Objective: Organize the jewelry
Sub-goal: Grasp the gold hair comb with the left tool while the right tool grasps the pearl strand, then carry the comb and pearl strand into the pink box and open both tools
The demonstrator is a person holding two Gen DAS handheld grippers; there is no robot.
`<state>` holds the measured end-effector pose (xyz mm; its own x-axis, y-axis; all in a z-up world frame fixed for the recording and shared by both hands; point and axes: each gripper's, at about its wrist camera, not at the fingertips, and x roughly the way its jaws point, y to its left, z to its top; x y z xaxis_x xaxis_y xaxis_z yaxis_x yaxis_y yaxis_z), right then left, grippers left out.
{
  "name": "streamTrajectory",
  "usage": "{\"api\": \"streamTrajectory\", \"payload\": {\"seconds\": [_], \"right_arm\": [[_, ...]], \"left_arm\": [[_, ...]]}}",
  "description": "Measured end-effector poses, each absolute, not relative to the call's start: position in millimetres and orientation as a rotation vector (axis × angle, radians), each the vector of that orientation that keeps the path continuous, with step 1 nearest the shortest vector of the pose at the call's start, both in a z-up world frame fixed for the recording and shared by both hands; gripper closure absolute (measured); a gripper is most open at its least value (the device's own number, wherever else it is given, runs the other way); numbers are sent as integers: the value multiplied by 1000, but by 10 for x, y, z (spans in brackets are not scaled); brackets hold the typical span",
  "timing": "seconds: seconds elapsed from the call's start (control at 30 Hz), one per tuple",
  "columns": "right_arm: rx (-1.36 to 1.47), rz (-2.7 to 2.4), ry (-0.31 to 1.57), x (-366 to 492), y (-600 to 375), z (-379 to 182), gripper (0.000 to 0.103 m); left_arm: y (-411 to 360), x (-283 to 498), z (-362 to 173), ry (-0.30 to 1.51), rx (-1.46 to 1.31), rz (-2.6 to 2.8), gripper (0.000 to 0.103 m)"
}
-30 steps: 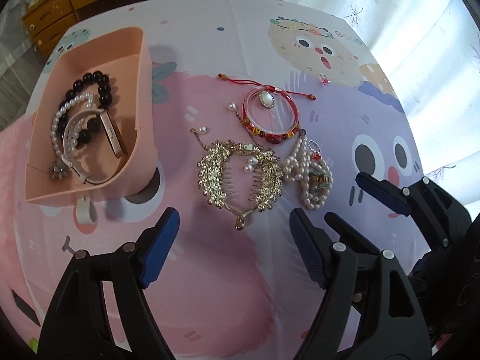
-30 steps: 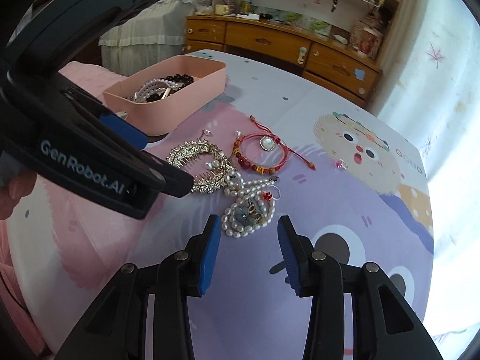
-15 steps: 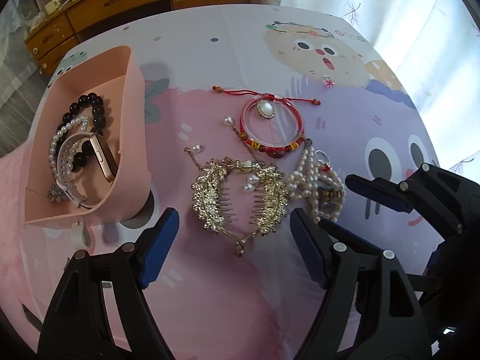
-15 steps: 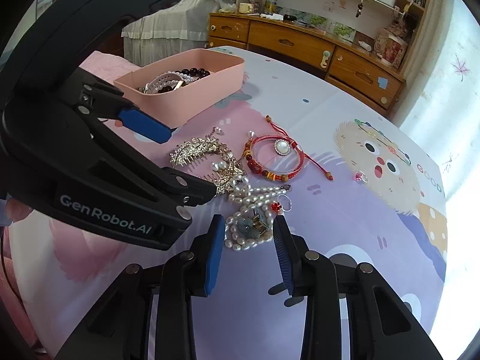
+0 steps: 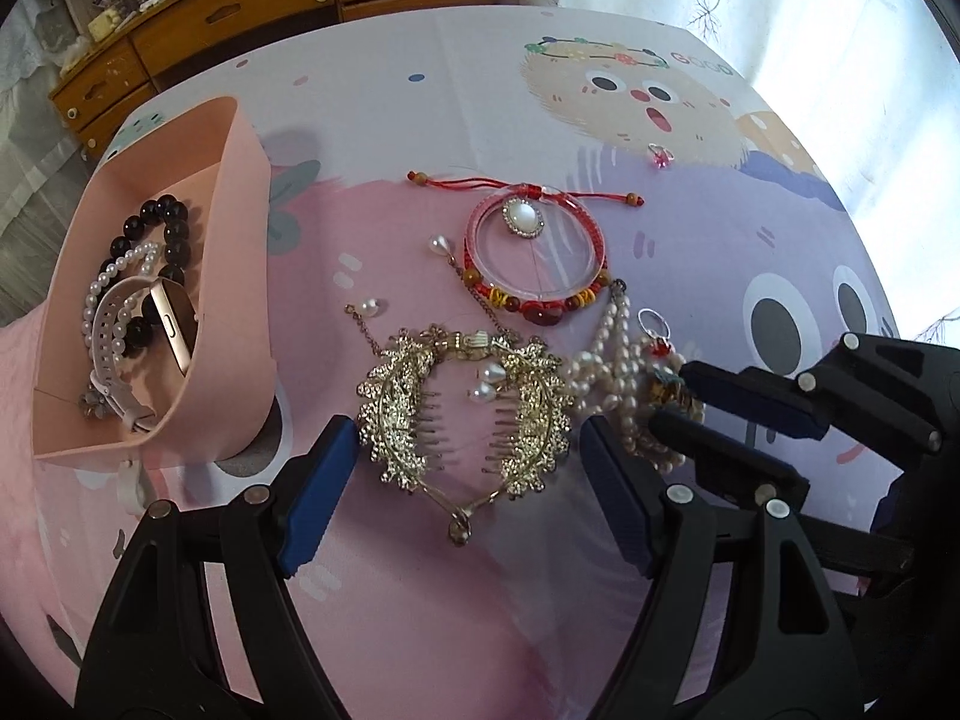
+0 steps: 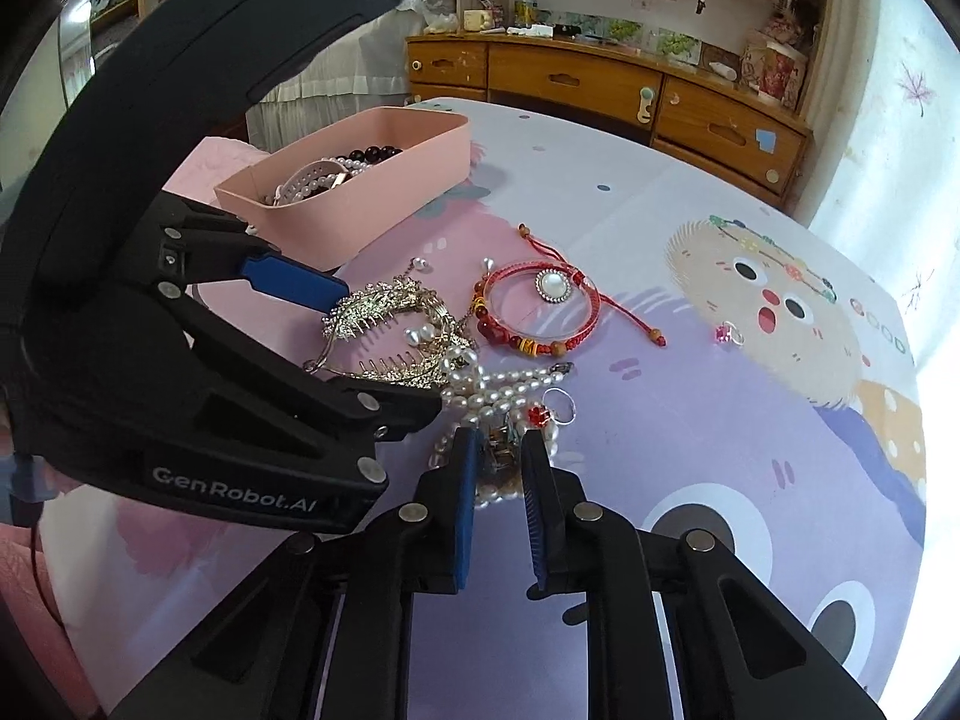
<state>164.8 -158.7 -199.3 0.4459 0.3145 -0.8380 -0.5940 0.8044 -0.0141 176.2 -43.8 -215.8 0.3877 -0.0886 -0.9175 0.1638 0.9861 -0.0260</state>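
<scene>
Pearls: pearl bracelet (image 6: 498, 396) lies on the table (image 5: 600, 90) toward its right edge, just right of the gold comb (image 5: 465, 414), its strands touching the comb's side.
Handling: light and limp, I judge; loose strands will sag and swing once lifted, and round beads are slippery under flat pads. Charms and a small ring (image 6: 561, 405) lie tangled in or against it and may drag along.
Where to grip: across the bunched middle by the charms, where several strands stack, not a single strand.
Right gripper (image 6: 499, 474): narrowly parted, pads either side of the bracelet's near end; whether they already pinch it I cannot tell.
Left gripper (image 5: 462, 495): spread wide, holding nothing, pads flanking the comb's near end above the cloth.
Box (image 5: 240, 276): pink, at the table's left edge, already holding black beads (image 5: 171, 231), a watch (image 5: 171, 324) and a pearl strand.
Left view shows: the box's inside and the whole layout, including the red bracelet (image 5: 534, 264) behind the comb and a pink ring (image 5: 660, 155) toward the far right.
Right view shows: the close gap between pads and pearls, hidden from the left view behind the right gripper's fingers; box contents are only partly visible here.
</scene>
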Motion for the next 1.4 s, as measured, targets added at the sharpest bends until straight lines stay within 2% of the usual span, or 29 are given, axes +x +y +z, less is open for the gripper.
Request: {"api": "streamTrajectory", "payload": {"seconds": [0.17,0.27,0.77,1.1,1.4], "right_arm": [[-298,540,963,1654,-1681,-1987,88],[-276,508,967,1660,-1745,-1983,88],[-250,415,962,1649,-1837,-1842,88],[-265,365,925,1537,-1755,-1602,88],[-227,366,897,1480,-1557,-1276,88]], "left_arm": [[-420,1748,-2156,1137,83,-177,29],[-421,1740,-2144,1127,90,-187,33],[-371,1587,-2002,1053,96,-198,34],[-319,1416,-1637,962,60,-262,34],[-199,1356,-1083,874,40,-323,34]]}}
